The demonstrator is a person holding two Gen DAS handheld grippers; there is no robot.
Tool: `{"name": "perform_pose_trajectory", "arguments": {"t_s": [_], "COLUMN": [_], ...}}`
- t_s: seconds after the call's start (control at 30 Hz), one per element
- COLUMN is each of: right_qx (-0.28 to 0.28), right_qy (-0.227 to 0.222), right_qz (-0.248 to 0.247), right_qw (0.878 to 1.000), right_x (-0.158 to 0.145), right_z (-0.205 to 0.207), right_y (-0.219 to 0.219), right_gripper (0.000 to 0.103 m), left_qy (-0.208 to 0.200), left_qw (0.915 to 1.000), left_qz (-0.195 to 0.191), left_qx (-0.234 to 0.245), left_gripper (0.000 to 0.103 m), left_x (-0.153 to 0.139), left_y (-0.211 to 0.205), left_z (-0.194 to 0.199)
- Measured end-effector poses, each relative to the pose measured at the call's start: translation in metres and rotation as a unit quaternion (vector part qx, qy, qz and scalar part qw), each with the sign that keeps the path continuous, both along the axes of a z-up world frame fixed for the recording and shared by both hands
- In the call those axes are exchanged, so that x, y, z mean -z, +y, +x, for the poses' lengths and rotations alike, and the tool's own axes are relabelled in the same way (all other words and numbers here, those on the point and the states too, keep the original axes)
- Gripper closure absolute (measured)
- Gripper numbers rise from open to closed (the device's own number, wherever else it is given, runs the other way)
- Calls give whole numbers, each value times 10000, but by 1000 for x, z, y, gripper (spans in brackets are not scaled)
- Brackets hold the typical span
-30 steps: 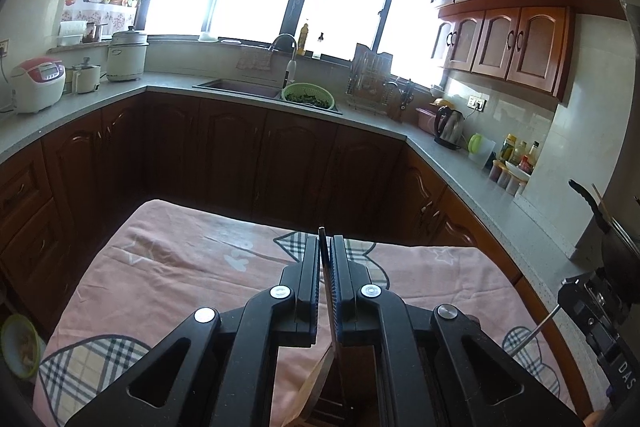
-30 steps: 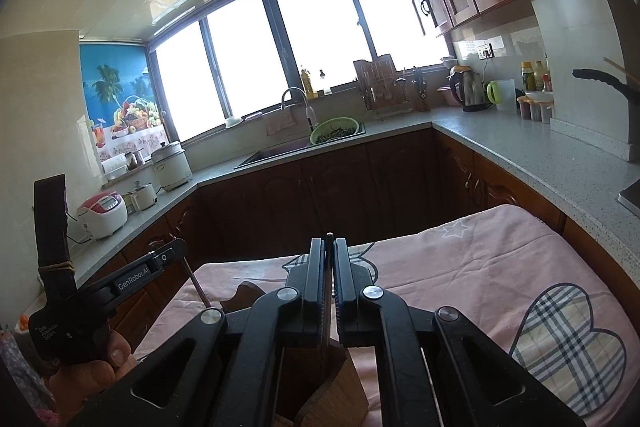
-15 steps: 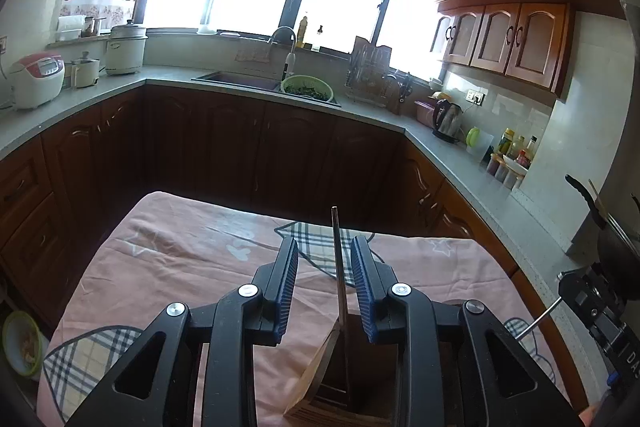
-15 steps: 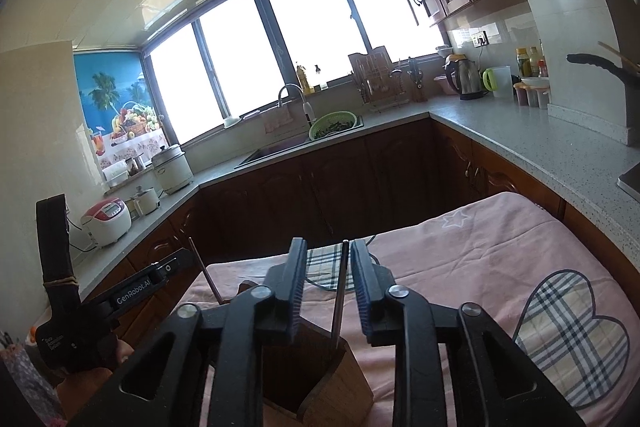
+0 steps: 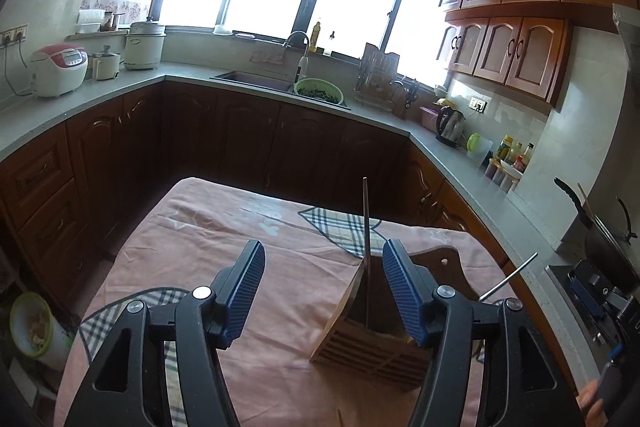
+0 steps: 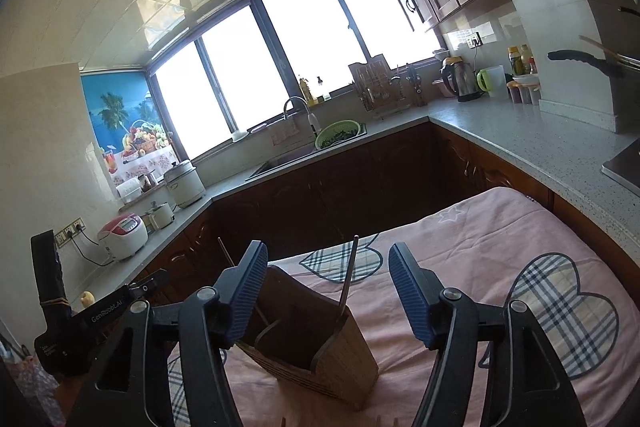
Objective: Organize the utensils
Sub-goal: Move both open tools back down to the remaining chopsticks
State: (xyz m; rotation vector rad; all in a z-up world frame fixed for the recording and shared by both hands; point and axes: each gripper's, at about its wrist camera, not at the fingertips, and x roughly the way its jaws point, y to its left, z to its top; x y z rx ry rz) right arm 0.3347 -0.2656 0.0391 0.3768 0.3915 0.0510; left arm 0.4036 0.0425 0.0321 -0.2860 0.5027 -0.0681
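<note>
1. Room: a kitchen with a wide window, dark wooden cabinets and a grey L-shaped counter [image 5: 452, 151]; sink with a green colander [image 5: 319, 91], rice cooker [image 5: 59, 69], white pot [image 5: 144, 45], electric kettle [image 5: 450, 125] and a row of bottles stand along it
2. Table [image 5: 200, 227]: in the middle of the room, covered with a pink cloth printed with plaid hearts and pale stars
3. Wooden utensil holder [image 5: 372, 347]: slatted box, standing on the cloth toward the right side of the table in the left wrist view; in the right wrist view [image 6: 316, 351] it sits low and left of centre, its open top facing up
4. Chopstick [image 5: 365, 227]: a thin stick standing nearly upright in the holder, its lower end inside the box; the same or a like stick [image 6: 349, 273] leans slightly in the right wrist view
5. Metal rod [image 5: 508, 277]: thin, slanted, to the right of the holder; I cannot tell what it belongs to
6. Left hand-held gripper [image 5: 324, 287]: released, blue ribbed pads wide apart, touching nothing; the chopstick rises just inside the right-hand pad, clear of it
7. Right hand-held gripper [image 6: 328, 291]: likewise released, pads spread, the holder and stick between them with gaps either side
8. Other gripper body, black, lettered "GenRobot.AI" [image 6: 100, 319]: at the left edge of the right wrist view
</note>
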Motion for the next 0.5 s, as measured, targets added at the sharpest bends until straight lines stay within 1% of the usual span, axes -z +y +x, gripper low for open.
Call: {"name": "perform_pose_trajectory", "arguments": {"t_s": [0.27,0.5], "right_qx": [-20,-127], "right_qy": [10,62], "right_qz": [12,-191], "right_qw": [10000,9997], "right_x": [-4,-6], "right_z": [-49,-88], "right_y": [-2,5], "right_gripper": [37,36], "left_qy": [204,442], "left_qw": [9998,9990], "left_qz": [-72,-115], "left_qx": [-30,-31], "left_gripper": [42,42], "left_x": [-1,-2], "left_y": [15,21], "left_z": [-71,-122]}}
